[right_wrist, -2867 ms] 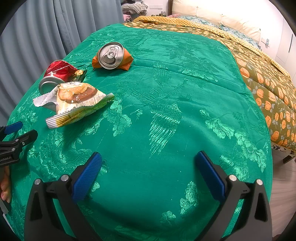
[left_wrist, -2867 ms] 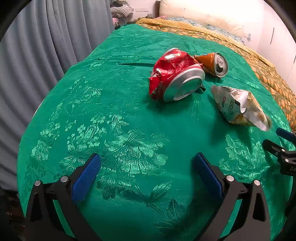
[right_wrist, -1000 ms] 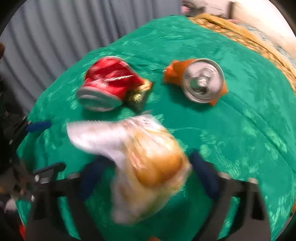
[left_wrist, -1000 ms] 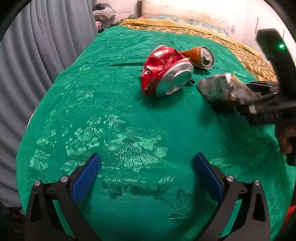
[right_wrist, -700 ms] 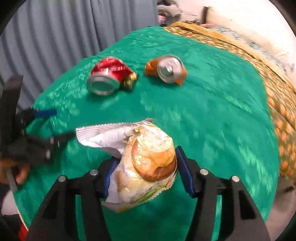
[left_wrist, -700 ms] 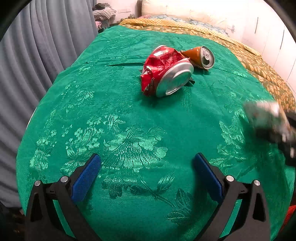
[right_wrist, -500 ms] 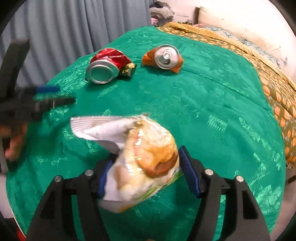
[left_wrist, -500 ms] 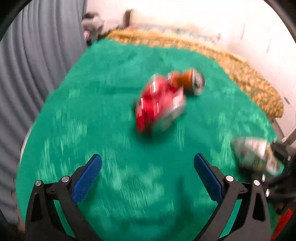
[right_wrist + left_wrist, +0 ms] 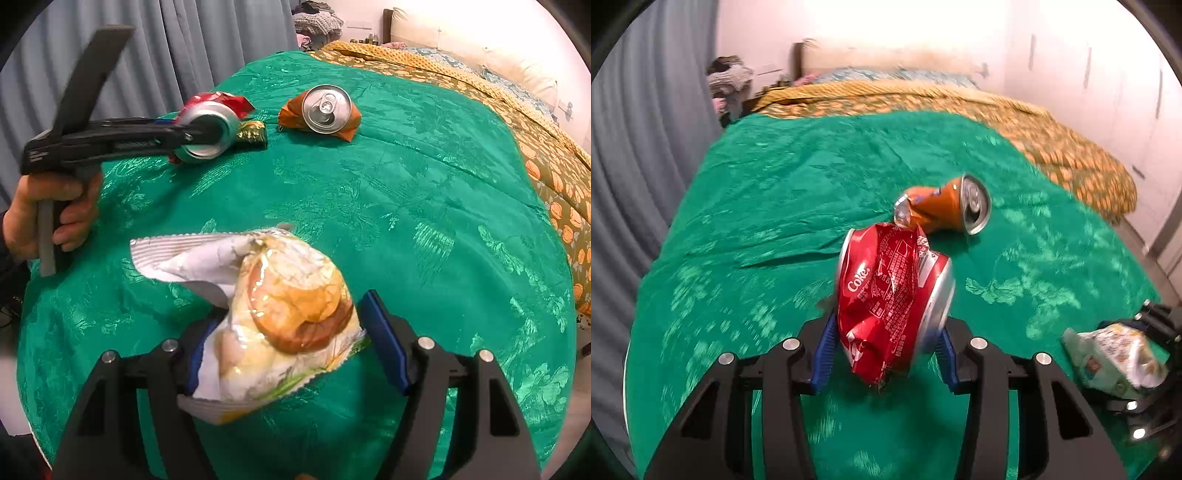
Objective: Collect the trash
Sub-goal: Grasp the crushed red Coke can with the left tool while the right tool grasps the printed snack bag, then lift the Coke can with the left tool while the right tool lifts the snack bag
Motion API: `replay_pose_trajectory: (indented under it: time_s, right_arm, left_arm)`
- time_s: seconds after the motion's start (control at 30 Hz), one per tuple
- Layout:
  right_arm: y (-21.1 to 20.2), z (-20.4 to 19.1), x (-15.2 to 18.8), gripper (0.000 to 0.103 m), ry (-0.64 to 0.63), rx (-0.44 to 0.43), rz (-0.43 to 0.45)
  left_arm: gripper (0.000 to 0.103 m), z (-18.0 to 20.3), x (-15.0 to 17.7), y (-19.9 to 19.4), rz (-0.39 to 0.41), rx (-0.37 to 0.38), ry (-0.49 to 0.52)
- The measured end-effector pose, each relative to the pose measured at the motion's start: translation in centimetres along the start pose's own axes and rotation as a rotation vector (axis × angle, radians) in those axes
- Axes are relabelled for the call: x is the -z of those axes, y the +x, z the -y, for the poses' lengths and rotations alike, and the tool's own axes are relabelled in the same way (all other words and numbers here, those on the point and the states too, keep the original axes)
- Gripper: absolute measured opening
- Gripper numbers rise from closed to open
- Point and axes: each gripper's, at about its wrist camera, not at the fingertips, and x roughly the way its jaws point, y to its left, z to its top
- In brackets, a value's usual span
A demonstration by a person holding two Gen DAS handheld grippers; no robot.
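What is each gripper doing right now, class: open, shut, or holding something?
Left gripper: jaws closing on the crushed red aluminium cola can.
Right gripper: jaws opening, the crinkled burger-print snack wrapper between them; only the left pad seems to touch it.

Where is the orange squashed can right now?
The orange can lies on the green bedspread, just beyond the red can that the left gripper is closing on; in the right wrist view it sits upper middle.
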Motion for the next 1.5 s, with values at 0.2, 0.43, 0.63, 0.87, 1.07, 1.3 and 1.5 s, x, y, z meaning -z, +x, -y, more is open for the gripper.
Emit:
replay_pose_trajectory:
  time_s: [0.2, 0.43, 0.63, 0.87, 1.07, 1.3, 1.5]
  right_arm:
    - [0.0, 0.0, 0.0, 0.071, 0.000, 0.000, 0.000]
    - [-0.1, -0.1, 0.0, 0.072, -0.003, 0.004, 0.002]
    - [-1.0, 0.1, 1.3, 0.098, 0.044, 0.046, -0.032]
    - [-0.8, -0.1, 1.6, 0.099, 0.048, 0.075, -0.032]
    - [-0.7, -0.2, 1.7, 0.099, 0.043, 0.086, -0.033]
    - [-0.7, -0.2, 1.7, 0.099, 0.043, 0.085, -0.033]
    - [-0.7, -0.2, 1.7, 0.099, 0.043, 0.086, -0.033]
  left_arm:
    - [0.046, 1.2, 4.8, -7.0, -0.029, -0.005, -0.123]
    - [0.071, 4.5, 10.7, -9.3, -0.039, -0.063, -0.158]
    - [0.095, 4.4, 11.4, -7.7, -0.098, -0.107, -0.194]
    - [0.098, 5.0, 11.2, -6.2, -0.167, -0.168, -0.143]
    - [0.099, 5.1, 11.3, -6.1, -0.168, -0.175, -0.142]
    - [0.099, 5.0, 11.3, -6.1, -0.168, -0.176, -0.142]
    - [0.099, 5.0, 11.3, -6.1, -0.168, -0.175, -0.142]
